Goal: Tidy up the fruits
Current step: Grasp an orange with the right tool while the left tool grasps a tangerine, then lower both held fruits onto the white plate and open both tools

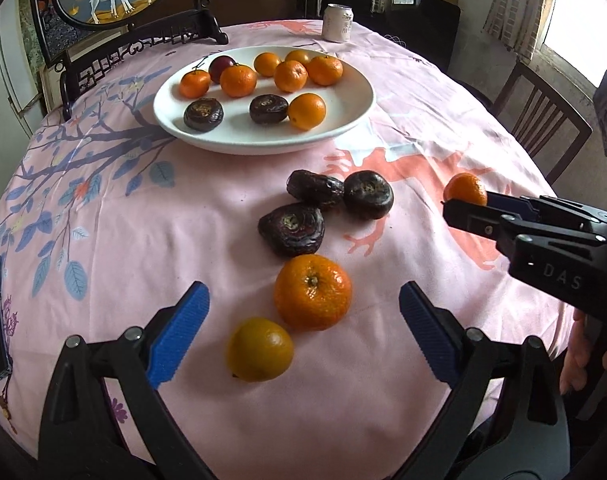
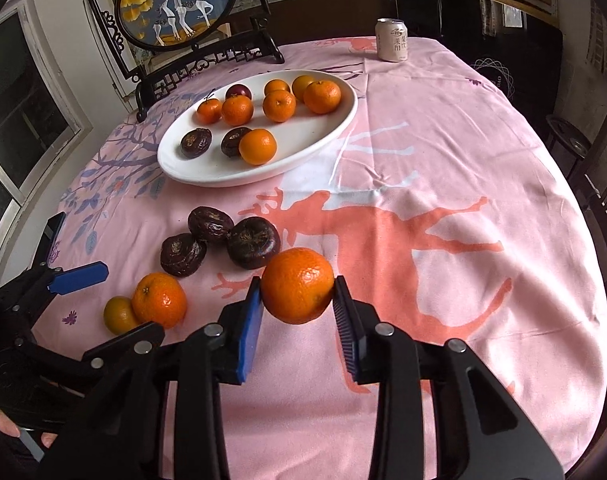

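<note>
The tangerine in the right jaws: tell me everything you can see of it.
The tangerine is round, bright orange, with dimpled, glossy peel and a darker patch low on its right side. The right gripper is shut on it, one blue ribbed pad on each flank. It seems to hang above the pink tablecloth, near the dark fruits.

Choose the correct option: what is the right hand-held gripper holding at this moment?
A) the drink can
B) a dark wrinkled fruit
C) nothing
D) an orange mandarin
D: in the right wrist view, the right hand-held gripper has its blue pads closed on both sides of an orange mandarin, while the dark fruits lie on the tablecloth.
</note>
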{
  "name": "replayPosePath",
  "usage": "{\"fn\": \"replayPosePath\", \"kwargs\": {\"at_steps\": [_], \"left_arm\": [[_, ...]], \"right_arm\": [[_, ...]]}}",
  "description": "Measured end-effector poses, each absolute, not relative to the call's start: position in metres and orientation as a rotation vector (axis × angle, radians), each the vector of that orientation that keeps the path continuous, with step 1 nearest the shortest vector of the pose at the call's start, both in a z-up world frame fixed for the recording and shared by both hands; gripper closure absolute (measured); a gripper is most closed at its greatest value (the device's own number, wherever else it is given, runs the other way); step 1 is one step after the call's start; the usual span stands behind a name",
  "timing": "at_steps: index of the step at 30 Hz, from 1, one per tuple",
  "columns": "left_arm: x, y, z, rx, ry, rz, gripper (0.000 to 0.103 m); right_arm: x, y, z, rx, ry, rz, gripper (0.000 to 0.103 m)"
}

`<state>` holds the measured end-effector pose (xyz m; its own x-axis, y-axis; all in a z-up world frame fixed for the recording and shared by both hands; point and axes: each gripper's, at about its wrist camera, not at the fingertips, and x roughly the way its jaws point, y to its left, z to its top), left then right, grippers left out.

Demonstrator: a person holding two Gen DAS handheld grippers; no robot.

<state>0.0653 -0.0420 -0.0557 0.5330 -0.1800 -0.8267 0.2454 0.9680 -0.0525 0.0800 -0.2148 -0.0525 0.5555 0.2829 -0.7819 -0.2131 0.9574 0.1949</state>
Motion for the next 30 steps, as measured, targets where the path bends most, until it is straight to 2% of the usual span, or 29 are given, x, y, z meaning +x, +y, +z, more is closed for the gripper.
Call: {"fn": "replayPosePath", "kwargs": {"at_steps": [3, 5, 6, 7, 30], "left_arm": [[0.074, -0.045, -0.065, 0.062, 1.016, -0.269, 0.029], [0.077, -0.047, -0.07, 0.087, 1.011, -0.24, 0.049], [0.078, -0.048, -0.07, 0.09, 1.009, -0.244, 0.051], [0.079, -0.046, -0.07, 0.062, 1.02, -0.264, 0.058], [0.073, -0.013, -0.031, -0.055, 0.944, -0.254, 0.059]], "right_arm": [[0.077, -0.223, -0.052, 0.1, 0.936, 0.281, 0.067], [0.077, -0.225, -0.052, 0.111, 0.937, 0.278, 0.067], [0.076, -0.225, -0.051, 0.112, 0.936, 0.28, 0.068], [0.075, -0.225, -0.051, 0.112, 0.933, 0.281, 0.068], [0.079, -0.198, -0.038, 0.067, 0.917, 0.331, 0.067]]}}
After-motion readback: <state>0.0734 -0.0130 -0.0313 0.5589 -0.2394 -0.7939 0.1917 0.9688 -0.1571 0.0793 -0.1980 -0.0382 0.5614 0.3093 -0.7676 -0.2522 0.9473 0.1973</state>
